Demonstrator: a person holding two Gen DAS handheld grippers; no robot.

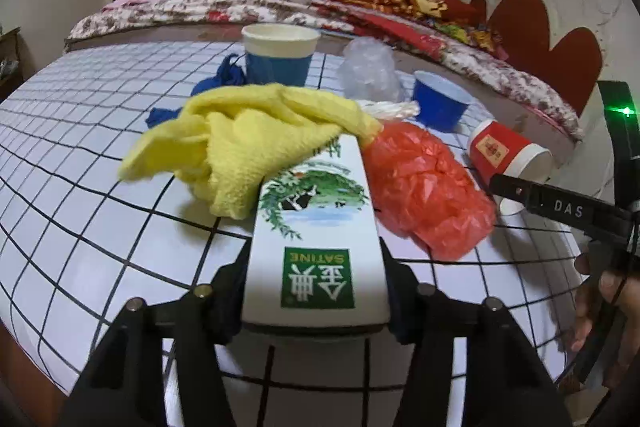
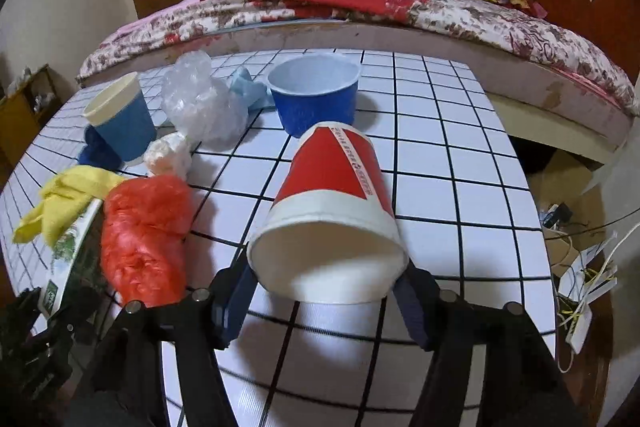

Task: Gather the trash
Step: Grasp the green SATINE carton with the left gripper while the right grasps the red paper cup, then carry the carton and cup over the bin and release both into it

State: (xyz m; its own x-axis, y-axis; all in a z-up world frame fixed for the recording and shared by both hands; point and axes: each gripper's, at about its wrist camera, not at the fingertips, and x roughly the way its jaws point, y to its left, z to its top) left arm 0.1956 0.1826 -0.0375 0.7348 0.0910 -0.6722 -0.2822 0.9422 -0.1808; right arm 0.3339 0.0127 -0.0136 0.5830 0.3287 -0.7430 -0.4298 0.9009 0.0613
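The left gripper has clamped its jaws on the near end of a white milk carton, low in the frame's centre. The right gripper pinches the rim end of a tipped red paper cup. Both lie on the grid-patterned table. A yellow cloth drapes the carton's far end; a red plastic bag lies just right of the carton.

Red-and-white cup, yellow cloth, black-gridded white table

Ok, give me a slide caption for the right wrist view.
Right claw closed on a tipped red cup, with bags, cloths and blue cups behind on the gridded table.
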